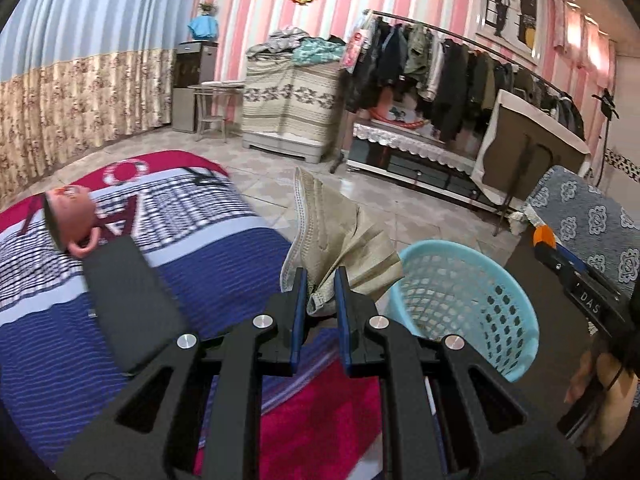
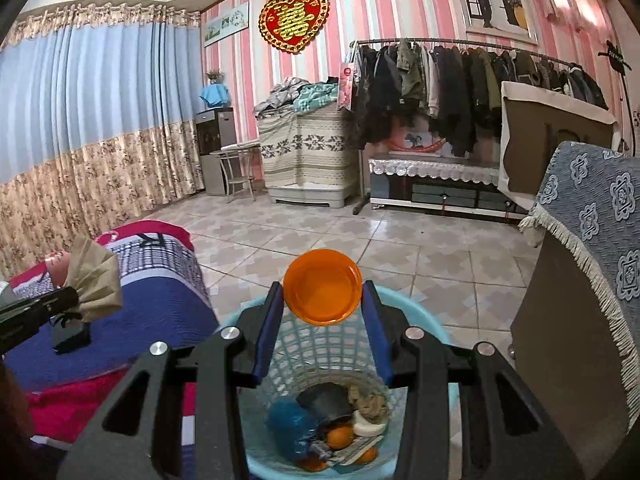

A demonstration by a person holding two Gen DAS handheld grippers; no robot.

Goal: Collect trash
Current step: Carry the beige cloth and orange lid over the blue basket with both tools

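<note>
My left gripper (image 1: 320,280) is shut on a crumpled beige face mask (image 1: 340,236), held in the air over the bed's edge, just left of the light-blue trash basket (image 1: 480,276). The mask also shows at the left in the right wrist view (image 2: 96,276). My right gripper (image 2: 322,296) is shut on an orange plastic lid (image 2: 322,286), held directly above the basket (image 2: 444,404). Inside the basket lies trash (image 2: 332,428): blue plastic, a dark piece, orange bits, paper. The right gripper (image 1: 560,256) shows at the right in the left wrist view.
A bed with a blue, white and red cover (image 1: 180,240) holds a black phone (image 1: 128,304) and a pink doll head (image 1: 72,220). A cabinet under a blue patterned cloth (image 2: 588,240) stands right of the basket. Tiled floor (image 2: 360,224), clothes rack (image 2: 460,80) and low cabinet behind.
</note>
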